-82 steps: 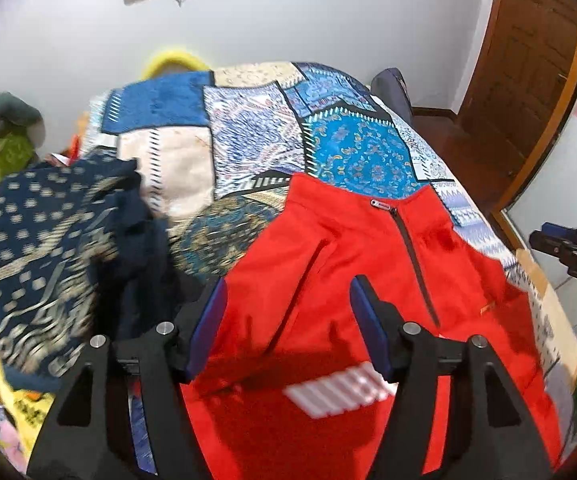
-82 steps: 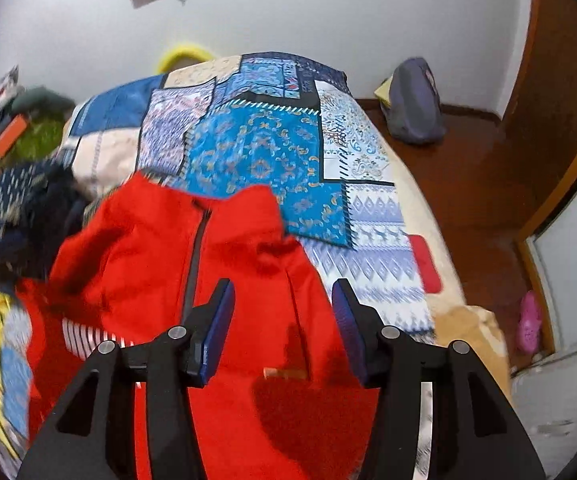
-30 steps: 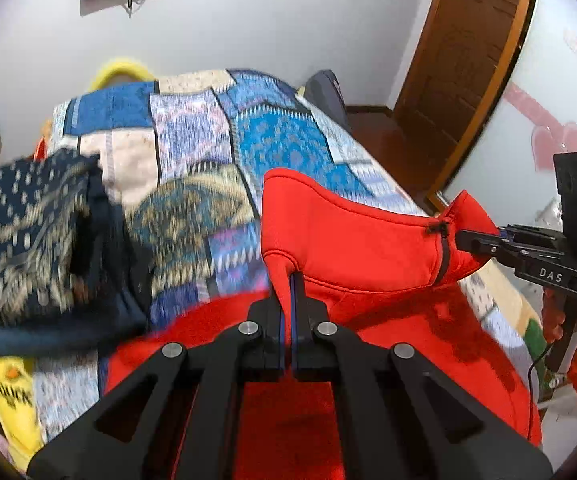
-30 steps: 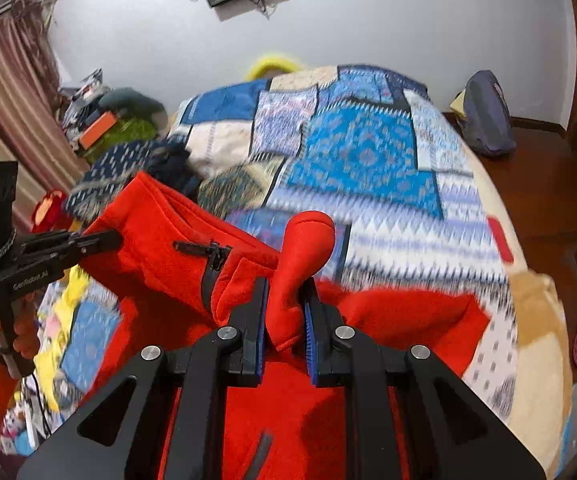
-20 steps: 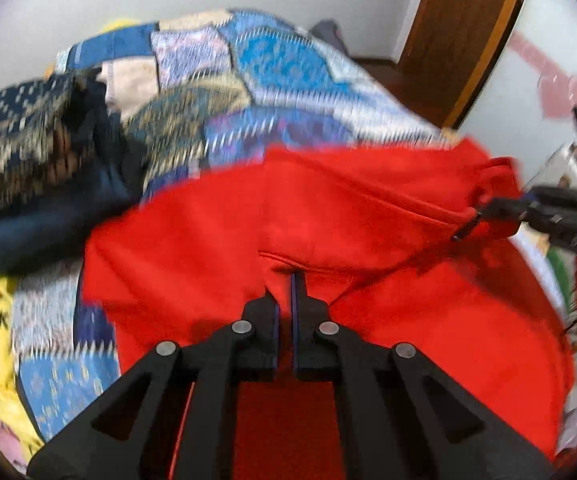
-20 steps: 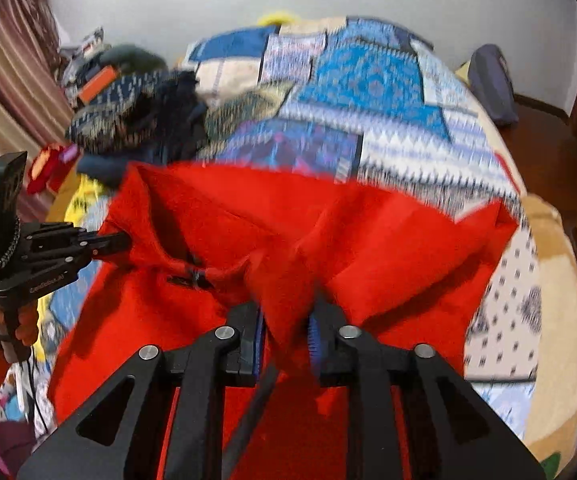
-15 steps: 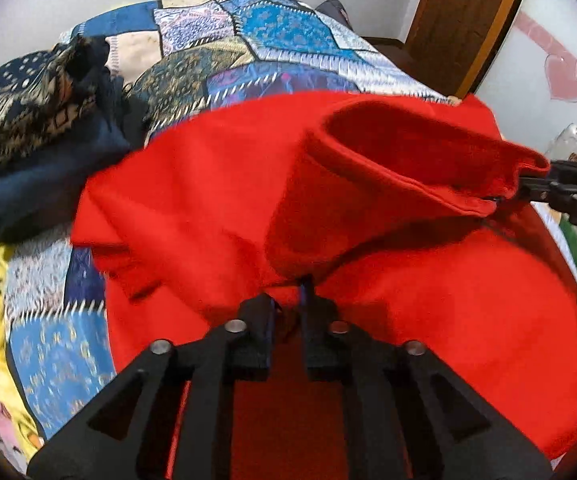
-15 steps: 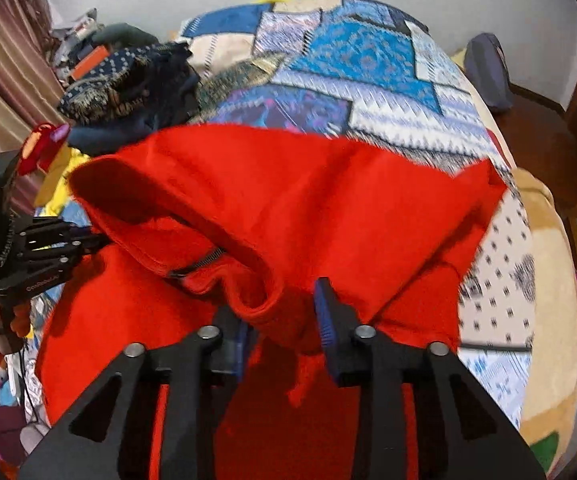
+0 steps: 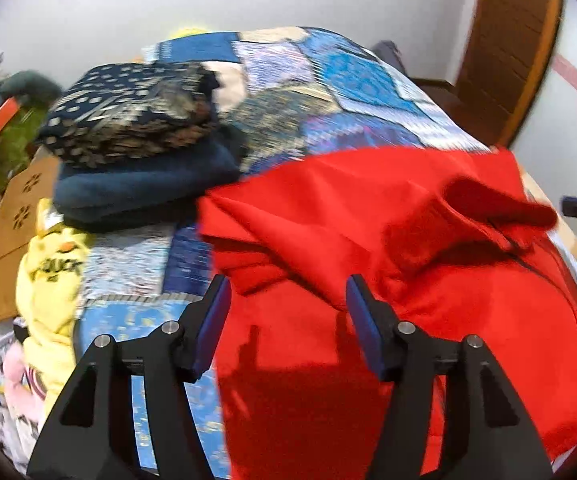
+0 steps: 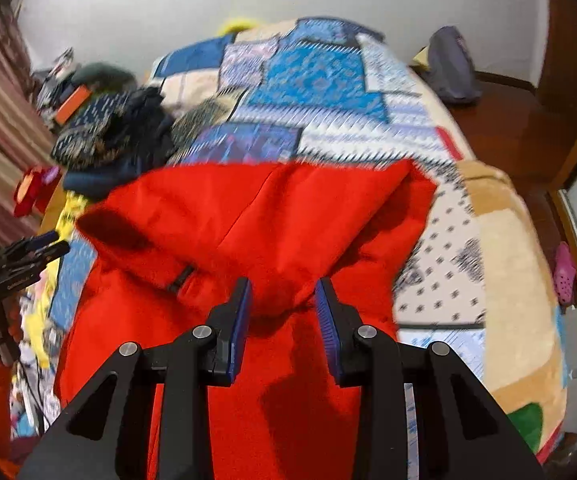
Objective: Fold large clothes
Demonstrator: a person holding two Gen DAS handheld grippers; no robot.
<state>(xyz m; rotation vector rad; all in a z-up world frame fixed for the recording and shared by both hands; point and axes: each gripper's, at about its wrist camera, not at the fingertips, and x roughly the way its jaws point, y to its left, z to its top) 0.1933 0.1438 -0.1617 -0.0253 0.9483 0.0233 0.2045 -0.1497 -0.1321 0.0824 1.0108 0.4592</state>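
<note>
On patchwork bed (image 10: 320, 76): red jacket (image 10: 272, 216) folded, rumpled.

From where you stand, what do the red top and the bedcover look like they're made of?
Red top: looks like thick matte fleece, soft and fuzzy, folding in plump rolls. Bedcover: seemingly thin printed cotton, flat with a patchwork pattern; blur leaves the weave unclear.

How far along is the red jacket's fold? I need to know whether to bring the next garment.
Done: the red jacket's top half lies folded over its lower half on the patchwork bed. In hand: nothing; the left gripper is opening clear of the cloth, the right gripper stands open. Left: probably more folds, then stacking on the folded pile.
</note>
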